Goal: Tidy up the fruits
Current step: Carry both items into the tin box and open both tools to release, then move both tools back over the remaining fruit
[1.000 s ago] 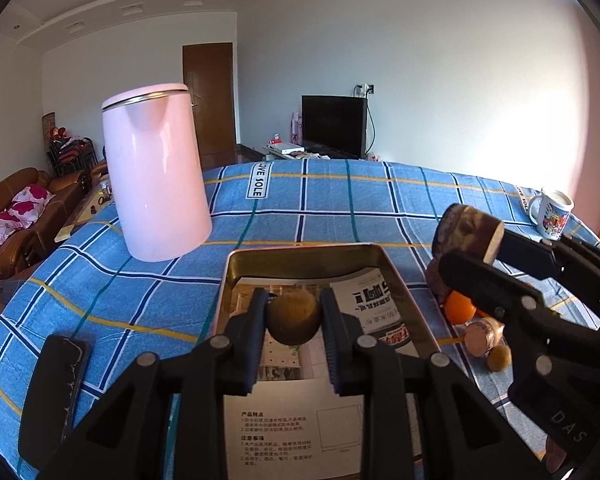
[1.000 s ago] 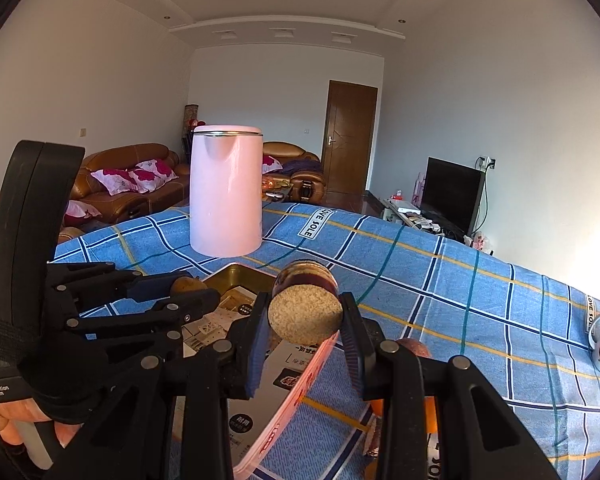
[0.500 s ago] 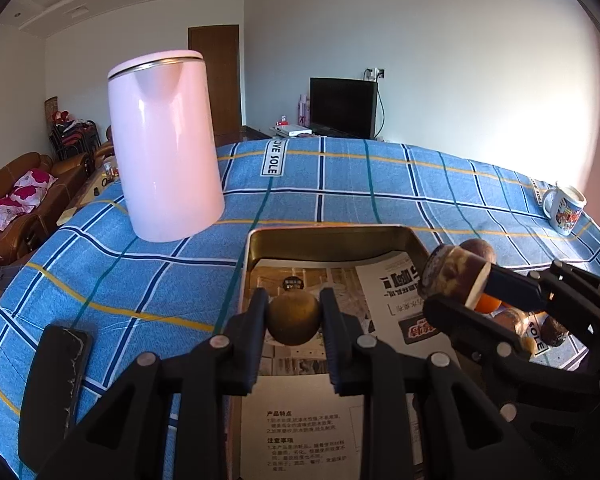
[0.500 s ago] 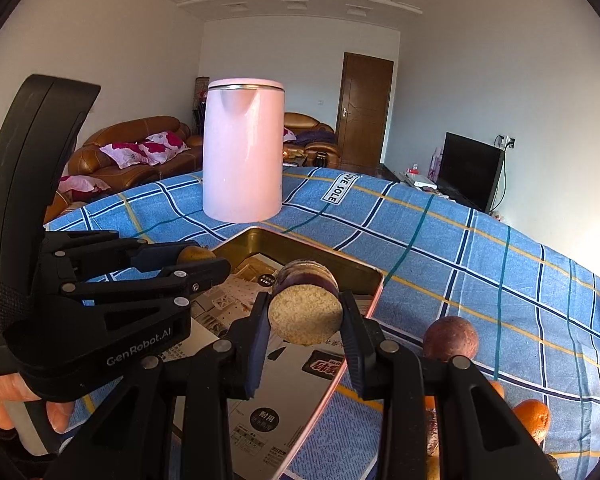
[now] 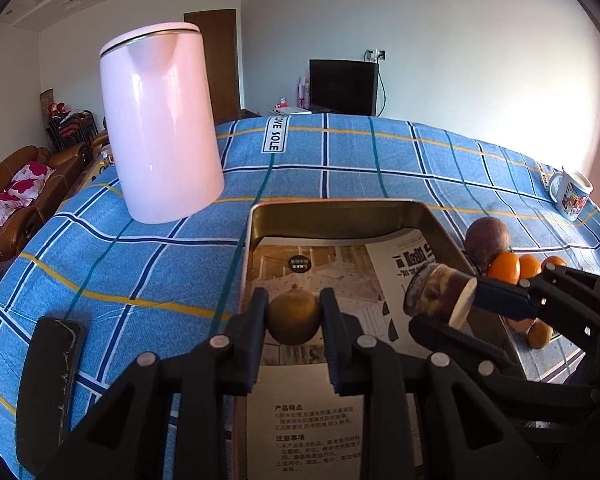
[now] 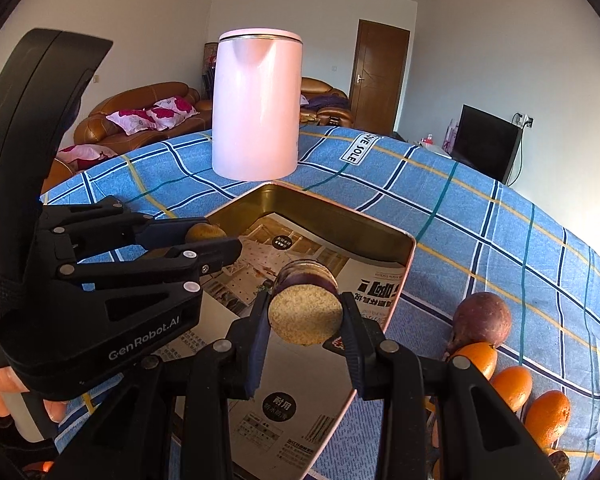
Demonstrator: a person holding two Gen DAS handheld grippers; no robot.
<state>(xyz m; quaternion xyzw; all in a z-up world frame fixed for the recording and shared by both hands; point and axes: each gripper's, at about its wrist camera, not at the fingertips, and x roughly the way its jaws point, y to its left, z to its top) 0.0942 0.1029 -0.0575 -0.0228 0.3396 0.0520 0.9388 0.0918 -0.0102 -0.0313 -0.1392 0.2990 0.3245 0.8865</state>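
Jaws clamp brownish fruit (image 5: 294, 317), perhaps half passionfruit (image 6: 306, 314).

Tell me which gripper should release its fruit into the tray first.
Probably left. The left gripper holds its small brown fruit over the middle of the paper-lined tray. The right gripper, with its cut purple piece, hangs nearer the tray's right rim, closer to spilling outside.

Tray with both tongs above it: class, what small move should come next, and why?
Probably lower the left tongs and set the round brown fruit onto the tray. It is clamped just above the paper lining, the right tongs hold a cut purple piece beside it, and no fruit lies inside.
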